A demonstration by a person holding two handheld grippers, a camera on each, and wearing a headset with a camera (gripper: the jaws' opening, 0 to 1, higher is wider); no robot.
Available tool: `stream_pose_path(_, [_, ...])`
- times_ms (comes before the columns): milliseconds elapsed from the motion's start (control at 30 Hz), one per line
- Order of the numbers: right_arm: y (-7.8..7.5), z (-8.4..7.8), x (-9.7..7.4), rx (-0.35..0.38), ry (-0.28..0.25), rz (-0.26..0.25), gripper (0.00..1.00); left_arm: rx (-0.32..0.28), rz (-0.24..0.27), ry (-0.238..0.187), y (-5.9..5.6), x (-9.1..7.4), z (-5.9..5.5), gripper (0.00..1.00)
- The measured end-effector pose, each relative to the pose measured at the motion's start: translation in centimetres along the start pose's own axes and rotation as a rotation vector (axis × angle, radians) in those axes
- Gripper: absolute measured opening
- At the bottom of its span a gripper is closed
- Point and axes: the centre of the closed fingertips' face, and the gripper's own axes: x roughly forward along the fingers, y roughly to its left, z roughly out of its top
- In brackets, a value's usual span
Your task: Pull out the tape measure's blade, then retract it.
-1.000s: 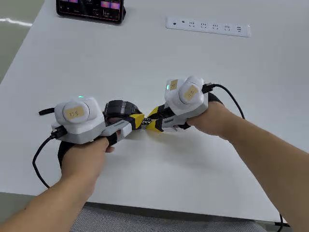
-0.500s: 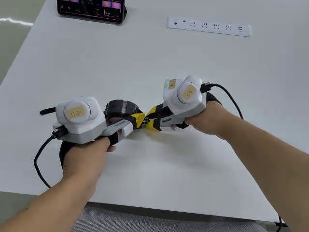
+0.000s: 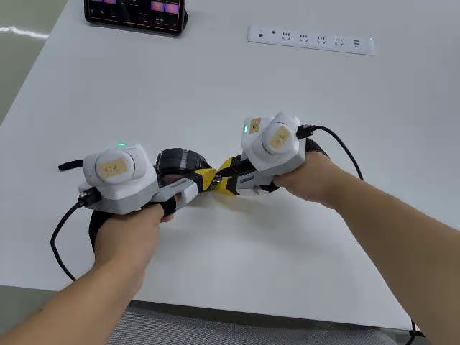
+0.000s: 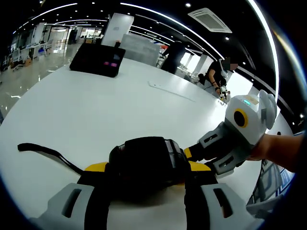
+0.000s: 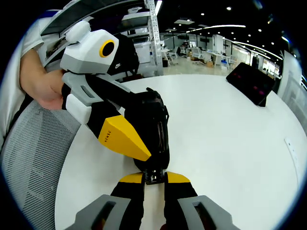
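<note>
The black tape measure (image 3: 177, 161) rests on the white table (image 3: 215, 86), and its case (image 4: 146, 160) sits between the yellow-tipped jaws of my left gripper (image 4: 146, 168), which is shut on it. A black wrist strap (image 4: 43, 149) trails off to the left. My right gripper (image 5: 154, 178) meets the case (image 5: 152, 127) head-on and is shut on the blade's end hook (image 5: 154, 176), with almost no blade drawn out. In the head view the left gripper (image 3: 195, 177) and right gripper (image 3: 224, 184) come together tip to tip at the table's middle.
A white power strip (image 3: 310, 39) lies at the far right of the table. A dark tablet (image 3: 135, 13) stands at the far edge. Black cables (image 3: 345, 147) trail from both grippers. A mesh chair (image 5: 33, 158) is at the near edge.
The right gripper has edged slightly left toward the case. The left gripper and the tape measure stay put, and the blade length looks unchanged.
</note>
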Motion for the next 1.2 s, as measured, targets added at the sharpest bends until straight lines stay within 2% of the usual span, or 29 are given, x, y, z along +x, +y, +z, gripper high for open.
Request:
stream_pose_path(333, [0.1,0.2,-0.3,0.008,0.004,-0.007,0.13,0.007,0.01,0.003,-0.1,0.0,0.0,0.6])
stream_pose_path(433, [0.2,0.2,-0.5,0.014,-0.002,-0.005,0.16,0.005,0.017,0.006,0.0,0.0,0.0,0.6])
stream_pose_path(633, [0.2,0.2,-0.8,0.036,-0.002,-0.007,0.22,0.052,0.037,0.004,0.1,0.0,0.4,0.62])
stream_pose_path(933, [0.4,0.1,-1.0,0.057,-0.006,-0.011,0.29,0.046,0.022,-0.001,0.1,-0.3,0.4,0.62])
stream_pose_path(1033, [0.2,0.2,-1.2,0.062,-0.009,-0.022,0.32,0.06,0.007,-0.006,-0.2,-0.4,0.6,0.61])
stream_pose_path(1200, [0.2,0.1,-1.3,0.071,-0.01,-0.019,0.34,0.065,0.0,0.001,-0.2,-0.5,0.4,0.59])
